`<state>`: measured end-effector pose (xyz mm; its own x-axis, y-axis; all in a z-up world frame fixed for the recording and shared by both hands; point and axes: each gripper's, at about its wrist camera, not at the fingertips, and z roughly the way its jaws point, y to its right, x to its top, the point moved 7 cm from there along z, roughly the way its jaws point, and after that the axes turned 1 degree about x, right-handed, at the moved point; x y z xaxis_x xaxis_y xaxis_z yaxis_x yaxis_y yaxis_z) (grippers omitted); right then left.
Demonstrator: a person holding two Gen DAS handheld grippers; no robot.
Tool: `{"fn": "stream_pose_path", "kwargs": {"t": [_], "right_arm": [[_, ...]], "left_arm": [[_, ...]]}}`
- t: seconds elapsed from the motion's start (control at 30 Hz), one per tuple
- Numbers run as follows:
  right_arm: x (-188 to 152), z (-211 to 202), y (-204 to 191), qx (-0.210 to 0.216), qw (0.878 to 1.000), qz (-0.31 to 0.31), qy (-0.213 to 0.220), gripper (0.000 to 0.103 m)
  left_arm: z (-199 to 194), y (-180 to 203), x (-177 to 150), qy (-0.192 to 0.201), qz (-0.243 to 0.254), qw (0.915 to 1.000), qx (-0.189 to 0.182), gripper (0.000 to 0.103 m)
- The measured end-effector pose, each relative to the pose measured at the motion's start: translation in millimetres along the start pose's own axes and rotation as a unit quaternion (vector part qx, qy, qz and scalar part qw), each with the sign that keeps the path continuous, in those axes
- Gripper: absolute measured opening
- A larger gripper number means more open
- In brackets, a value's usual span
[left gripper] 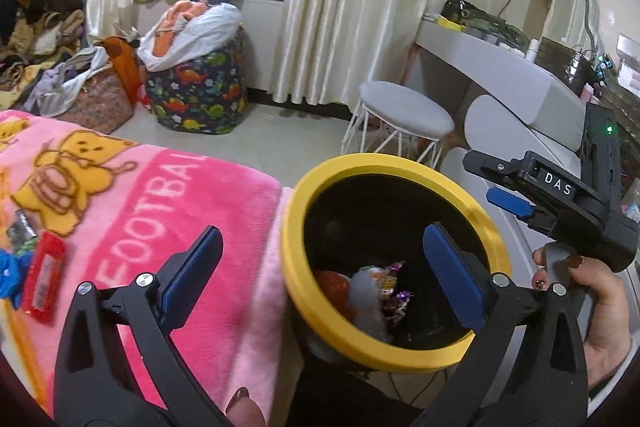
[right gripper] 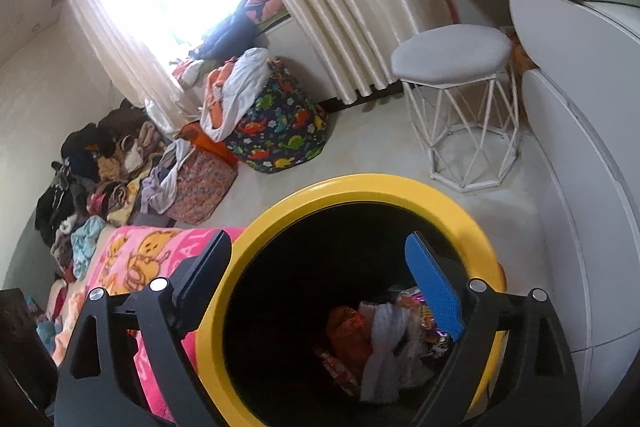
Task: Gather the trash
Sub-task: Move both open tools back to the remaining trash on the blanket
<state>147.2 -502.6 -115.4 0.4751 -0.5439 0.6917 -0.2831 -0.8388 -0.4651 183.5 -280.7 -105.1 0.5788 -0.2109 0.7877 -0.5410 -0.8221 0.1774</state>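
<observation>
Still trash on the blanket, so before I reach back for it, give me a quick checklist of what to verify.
1. Left gripper open and empty: ok.
2. Right gripper open and empty: ok.
3. Yellow-rimmed bin upright beside the pink blanket: ok.
4. Room left in the bin above the wrappers: ok.
5. Red packet on the blanket, unobstructed: ok.
6. Whether more trash lies beyond the frame edge: cannot tell.

Yellow-rimmed black bin (left gripper: 400,163), pink cartoon-print blanket (left gripper: 168,195)
</observation>
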Motion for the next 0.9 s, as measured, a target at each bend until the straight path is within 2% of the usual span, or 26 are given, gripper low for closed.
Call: {"fn": "stream_pose_path", "kwargs": {"t": [0.63,0.9], "right_arm": [[-11.1,0.5,-72.4,0.033,0.997,-0.072,-0.015,0.091],[-22.7,2.6,-118.1,0.065,0.991,-0.111,-0.024,0.092]], "left_arm": [[-51.0,-79.3,4.9,0.043,-0.055,0.9957,0.060,0.092],[-72.3,-117.6,2.4,0.056,-0.085,0.9912,0.085,0.092]]}}
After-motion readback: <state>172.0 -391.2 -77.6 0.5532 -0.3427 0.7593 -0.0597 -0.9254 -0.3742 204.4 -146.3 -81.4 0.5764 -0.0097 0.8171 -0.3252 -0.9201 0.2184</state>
